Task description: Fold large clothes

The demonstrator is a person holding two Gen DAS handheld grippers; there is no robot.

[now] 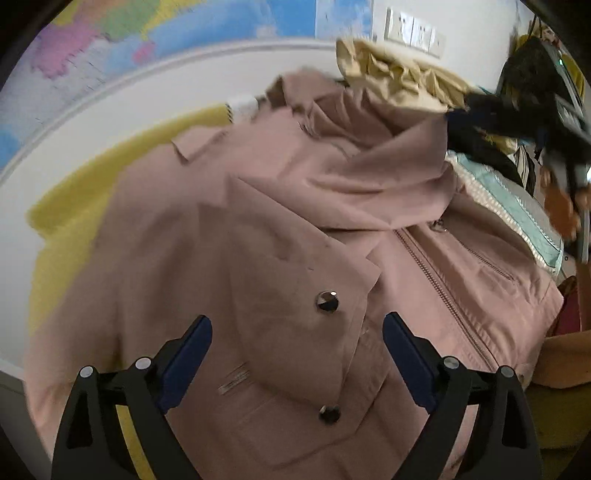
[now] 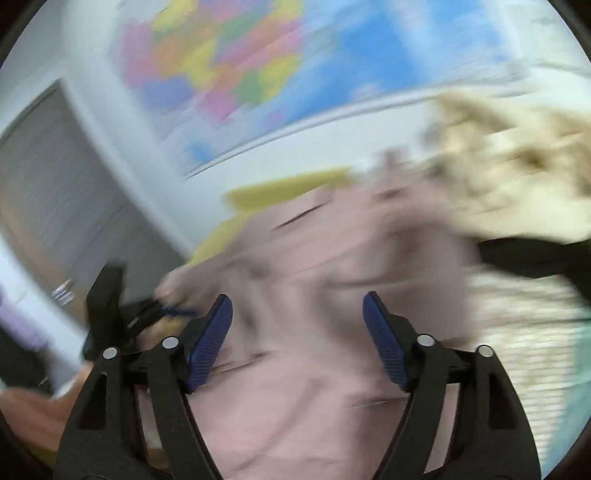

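A large dusty-pink jacket (image 1: 258, 229) with a zip, snap buttons and a hood lies spread on a yellow surface (image 1: 74, 199). My left gripper (image 1: 297, 339) is open and empty, just above the jacket's lower front by a snap button (image 1: 327, 301). My right gripper (image 2: 297, 321) is open and empty above the same pink jacket (image 2: 295, 369); that view is motion-blurred. The right gripper also shows in the left wrist view (image 1: 554, 122), at the right over the hood side. The left gripper shows in the right wrist view (image 2: 110, 314), at the left.
A beige garment (image 1: 399, 77) is heaped behind the jacket, with a black item (image 1: 480, 125) and a teal and white quilted piece (image 1: 517, 210) to the right. A coloured wall map (image 1: 147, 29) hangs on the white wall behind.
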